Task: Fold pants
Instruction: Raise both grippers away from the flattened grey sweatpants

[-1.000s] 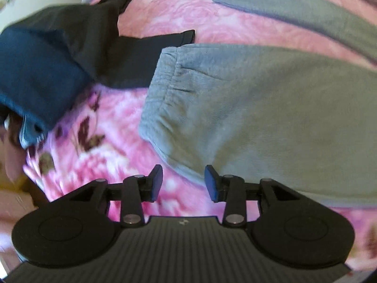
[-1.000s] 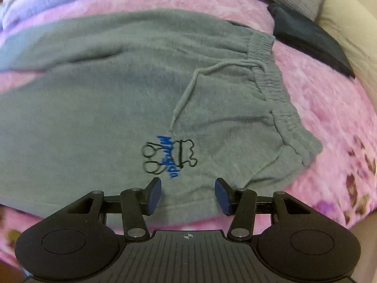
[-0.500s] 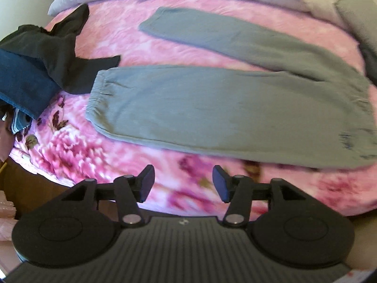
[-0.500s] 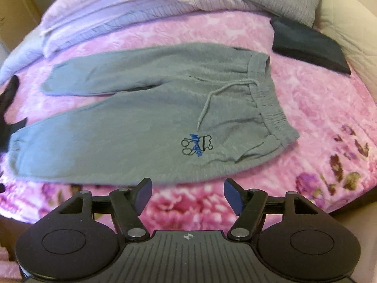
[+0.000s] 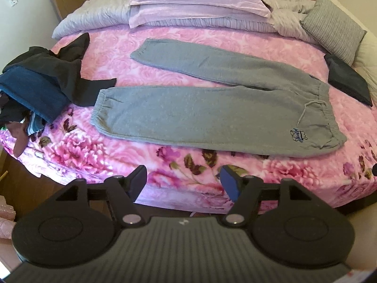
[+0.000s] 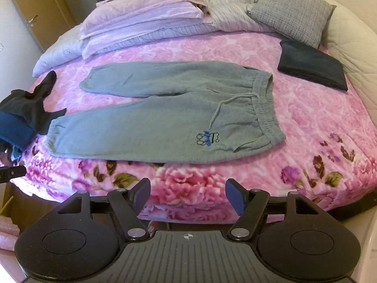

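Pink flowered blanket covers the bed, grey pants spread flat across its middle.

Both grippers hang off the bed's near edge, and neither touches the cloth. The left gripper has just been opening its jaws, fingers spread, nothing between them. The right gripper has been widening too, fingers far apart and empty. On the pants, the waistband points toward the bed's right edge and the two legs fan out toward the left edge, a drawstring and a small blue logo showing. Dark clothes sit heaped at the left edge, just touching the nearer leg's cuff. One folded dark garment lies near the right edge, pillows stacked along the far edge.
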